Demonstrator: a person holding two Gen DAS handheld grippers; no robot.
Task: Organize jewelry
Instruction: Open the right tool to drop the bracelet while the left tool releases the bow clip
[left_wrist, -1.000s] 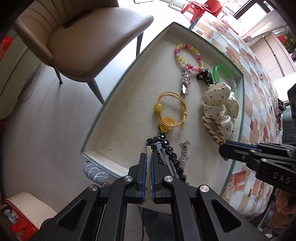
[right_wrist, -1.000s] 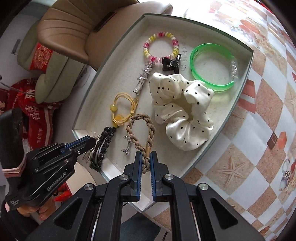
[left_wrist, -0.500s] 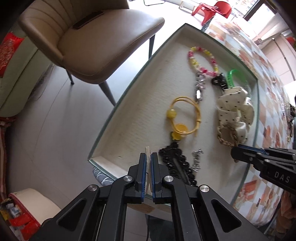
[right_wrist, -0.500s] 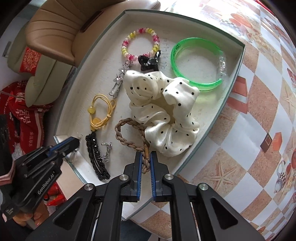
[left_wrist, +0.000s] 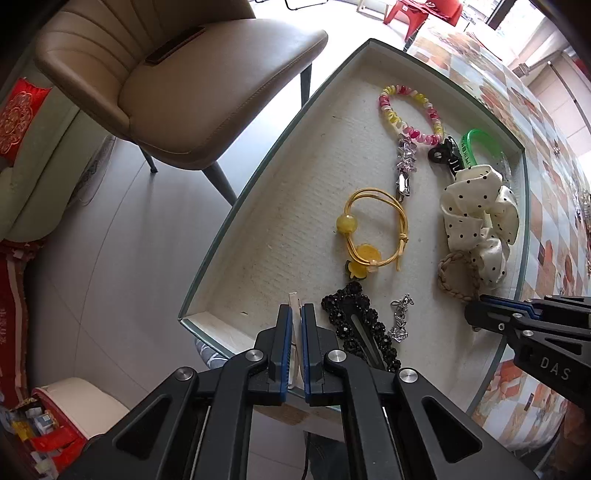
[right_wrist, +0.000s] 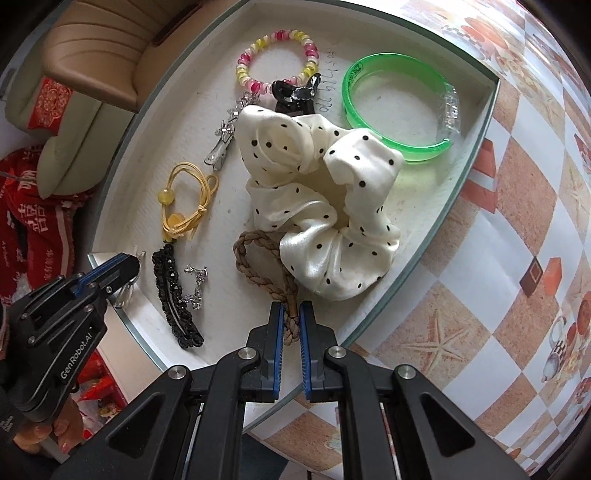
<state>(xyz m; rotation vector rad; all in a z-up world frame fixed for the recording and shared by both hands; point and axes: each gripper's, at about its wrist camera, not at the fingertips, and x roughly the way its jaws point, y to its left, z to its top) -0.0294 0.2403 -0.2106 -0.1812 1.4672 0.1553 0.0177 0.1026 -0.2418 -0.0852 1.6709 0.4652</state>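
Right gripper low over the near rim of the tray, jaws clamped on the near end of the braided brown hair tie, whose far loop lies in the tray, tucked under the polka-dot scrunchie. Left gripper at the tray's near-left corner, jaws nearly together on a thin pale strip; what that strip is cannot be made out. Black beaded clip lies in the tray just right of the left gripper, its near end hidden behind the gripper body.

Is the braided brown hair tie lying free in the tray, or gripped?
Gripped. The right tool is shut on the braided brown hair tie; its loop lies in the tray.
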